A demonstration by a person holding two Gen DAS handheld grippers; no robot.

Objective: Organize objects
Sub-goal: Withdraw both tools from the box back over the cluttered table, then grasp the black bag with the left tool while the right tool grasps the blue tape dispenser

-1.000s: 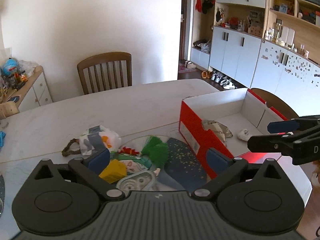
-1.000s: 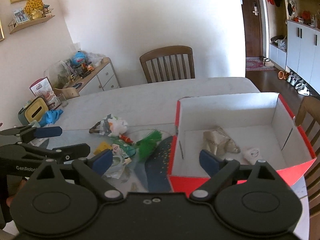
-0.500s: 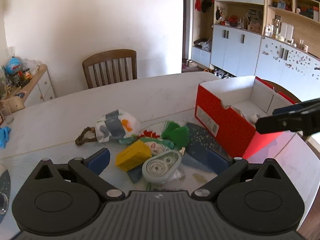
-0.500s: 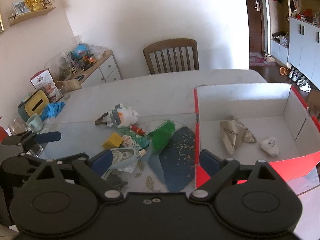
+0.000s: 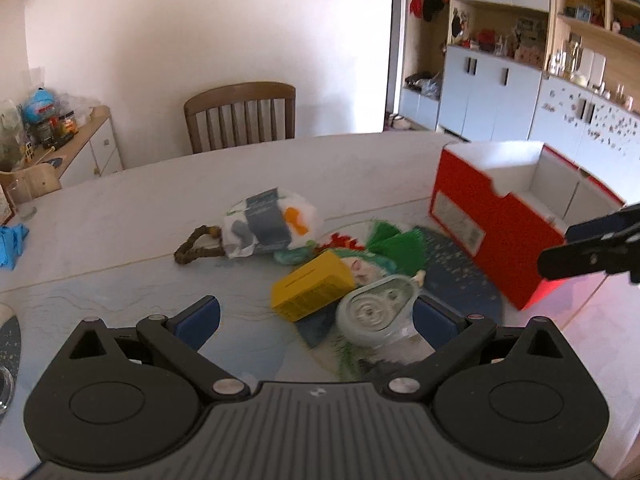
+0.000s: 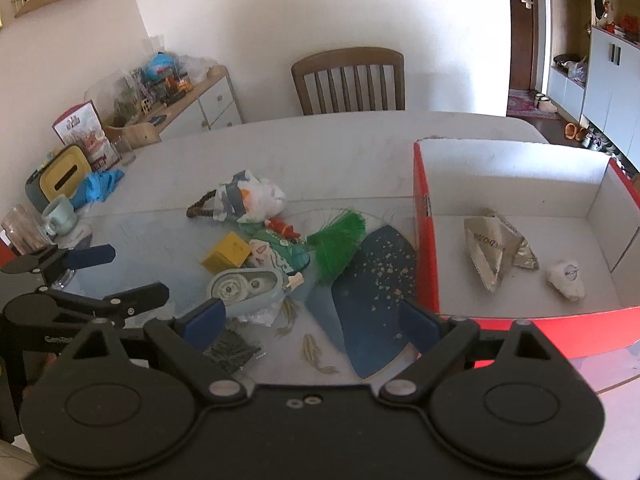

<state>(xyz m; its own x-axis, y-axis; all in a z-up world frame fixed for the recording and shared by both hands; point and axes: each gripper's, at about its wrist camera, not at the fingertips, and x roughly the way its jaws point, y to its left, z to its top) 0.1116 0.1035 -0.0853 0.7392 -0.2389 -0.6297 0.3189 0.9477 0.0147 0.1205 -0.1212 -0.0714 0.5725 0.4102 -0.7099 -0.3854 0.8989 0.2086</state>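
Note:
A pile of small objects lies on the table: a yellow box (image 5: 312, 290) (image 6: 226, 255), a grey-green correction tape dispenser (image 5: 376, 310) (image 6: 244, 289), a green tassel (image 5: 396, 246) (image 6: 340, 240), a white patterned pouch (image 5: 268, 222) (image 6: 248, 196) and a dark blue fan-shaped card (image 6: 372, 292). A red box (image 5: 496, 240) (image 6: 426, 240) stands at the right and holds a silver wrapper (image 6: 494, 250) and a small white item (image 6: 566, 278). My left gripper (image 5: 316, 320) is open and empty just before the pile. My right gripper (image 6: 312, 326) is open and empty over the table's near side.
A wooden chair (image 5: 240, 116) stands behind the table. A sideboard (image 6: 188, 108) with clutter is at the far left. A mug (image 6: 60, 216), a glass (image 6: 20, 230), a yellow tissue box (image 6: 60, 178) and a blue cloth (image 6: 98, 186) sit at the table's left end.
Both grippers have pulled back and to the left, away from the red box. The pile now sits in the middle of both views. Both stay open and empty.

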